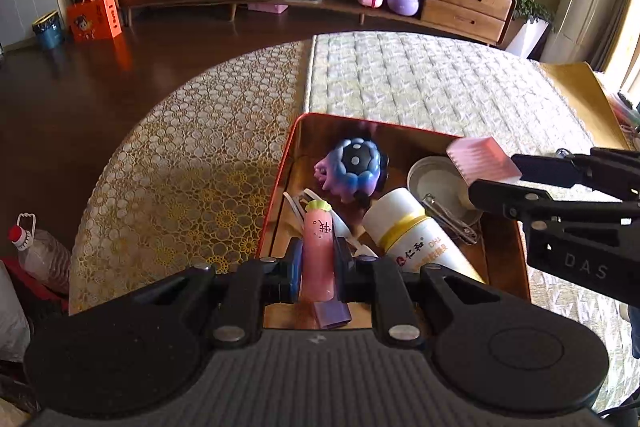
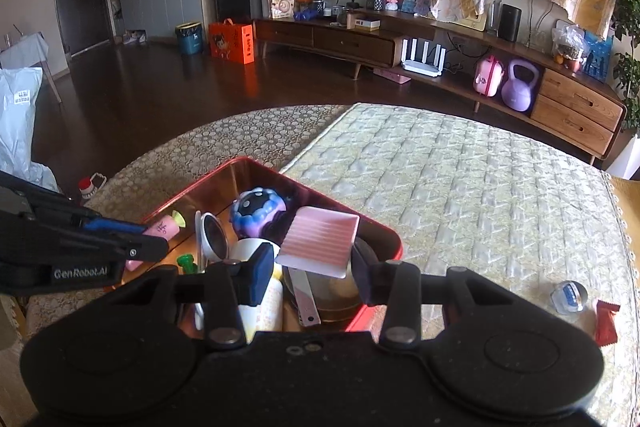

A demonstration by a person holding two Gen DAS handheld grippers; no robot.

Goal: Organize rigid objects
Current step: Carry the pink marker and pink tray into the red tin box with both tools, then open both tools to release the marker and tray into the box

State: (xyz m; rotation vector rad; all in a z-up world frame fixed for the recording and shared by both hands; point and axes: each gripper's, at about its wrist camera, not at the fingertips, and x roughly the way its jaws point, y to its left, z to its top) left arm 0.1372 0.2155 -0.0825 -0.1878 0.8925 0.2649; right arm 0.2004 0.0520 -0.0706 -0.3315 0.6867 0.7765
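1. The left gripper is clamped on a pink carrot-shaped toy, its pads pressing the toy's sides about midway along. The green-and-yellow leafy tip points away from the gripper, and a purple end piece sticks out behind the pads.
2. The held toy hangs over the near left part of the red tin box, just above the things lying in it.
3. The right gripper is closed on a pink ribbed block, one pad on each side edge. The block's flat ribbed face tilts up toward the camera.
4. In the left wrist view this block sits over the right side of the box, above a round white lid.
5. Inside the box, between the two held items, lie a blue-and-purple ball toy and a white bottle with a yellow band, lying on its side. A metal clip rests just beside the bottle on the lid.
6. The right wrist view also shows a small round mirror standing on edge and a green piece near the left gripper's pads.
7. The box stands on a table where a lace cloth meets a quilted mat. Well apart from the box, a small clear ball and a red packet lie on the mat to the right.
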